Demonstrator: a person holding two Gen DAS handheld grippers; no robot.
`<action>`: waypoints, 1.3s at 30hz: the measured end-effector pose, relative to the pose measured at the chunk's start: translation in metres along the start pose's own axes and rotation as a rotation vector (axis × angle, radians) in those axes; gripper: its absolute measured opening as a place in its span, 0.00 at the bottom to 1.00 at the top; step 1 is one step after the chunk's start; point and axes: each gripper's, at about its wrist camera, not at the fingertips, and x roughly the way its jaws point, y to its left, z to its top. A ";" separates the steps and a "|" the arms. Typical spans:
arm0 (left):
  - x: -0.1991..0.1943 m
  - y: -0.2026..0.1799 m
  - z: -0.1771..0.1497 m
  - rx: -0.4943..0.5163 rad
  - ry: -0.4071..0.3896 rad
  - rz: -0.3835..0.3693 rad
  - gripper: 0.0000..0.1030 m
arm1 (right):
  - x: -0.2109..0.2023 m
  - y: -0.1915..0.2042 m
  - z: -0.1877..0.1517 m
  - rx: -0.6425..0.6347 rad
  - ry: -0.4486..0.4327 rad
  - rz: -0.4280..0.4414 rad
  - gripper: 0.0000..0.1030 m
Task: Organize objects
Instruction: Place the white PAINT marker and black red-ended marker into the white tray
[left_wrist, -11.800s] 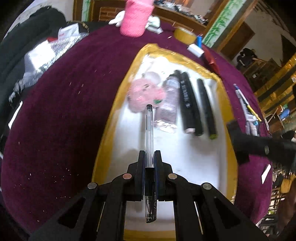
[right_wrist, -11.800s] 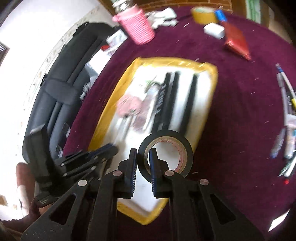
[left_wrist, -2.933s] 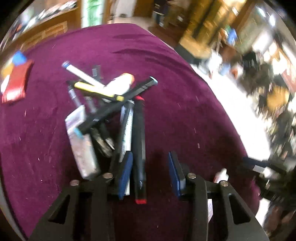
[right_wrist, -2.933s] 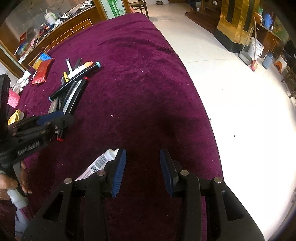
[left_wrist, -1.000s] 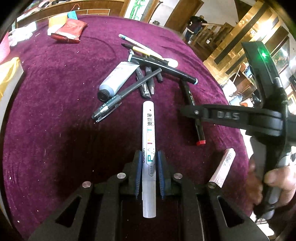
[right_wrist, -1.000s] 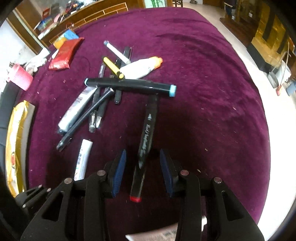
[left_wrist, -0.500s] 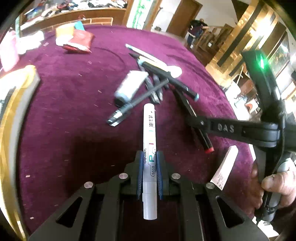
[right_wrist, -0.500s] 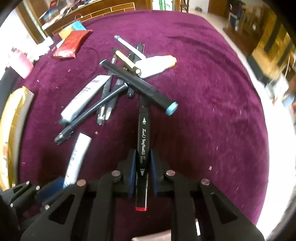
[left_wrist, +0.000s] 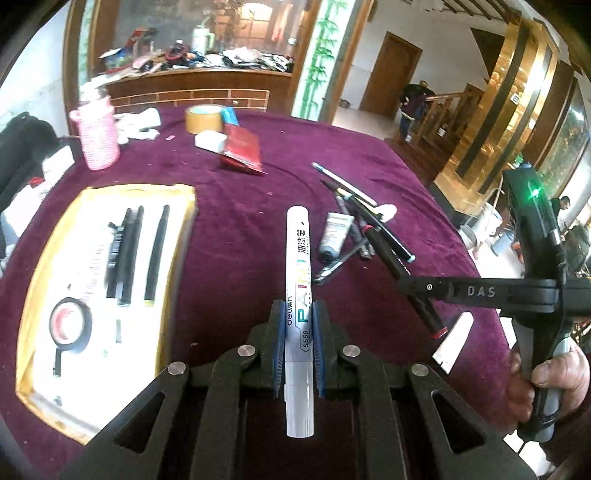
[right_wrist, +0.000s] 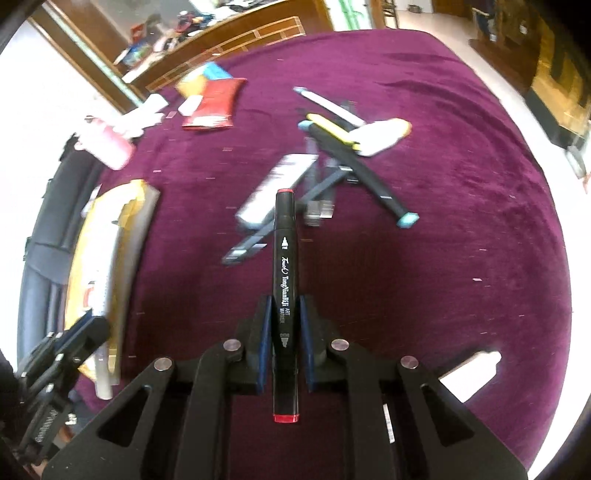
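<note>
In the left wrist view, the gold-rimmed tray (left_wrist: 177, 236) lies at the left of the frame with black markers and a tape roll (left_wrist: 70, 325) inside. At centre the left gripper (left_wrist: 298, 343) is clamped on a white paint marker (left_wrist: 300, 280). At the right edge, the right gripper (right_wrist: 283, 343) grips a black art marker (right_wrist: 284, 266), the pen pile (right_wrist: 332, 155) above centre in its view.

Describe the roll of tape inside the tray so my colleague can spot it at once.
Find the gold-edged tray on the purple tablecloth. At the tray's near end lies a black tape roll with a pinkish core. It is the only ring there; the black markers beyond it are straight sticks.
</note>
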 end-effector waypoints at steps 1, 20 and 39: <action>-0.003 0.005 -0.001 -0.005 -0.005 0.007 0.11 | -0.001 0.007 -0.001 -0.006 0.000 0.015 0.12; -0.027 0.120 -0.021 -0.065 -0.006 0.127 0.11 | 0.059 0.148 -0.006 -0.055 0.134 0.222 0.12; 0.009 0.189 -0.045 -0.134 0.117 0.037 0.11 | 0.112 0.199 -0.031 -0.022 0.239 0.160 0.12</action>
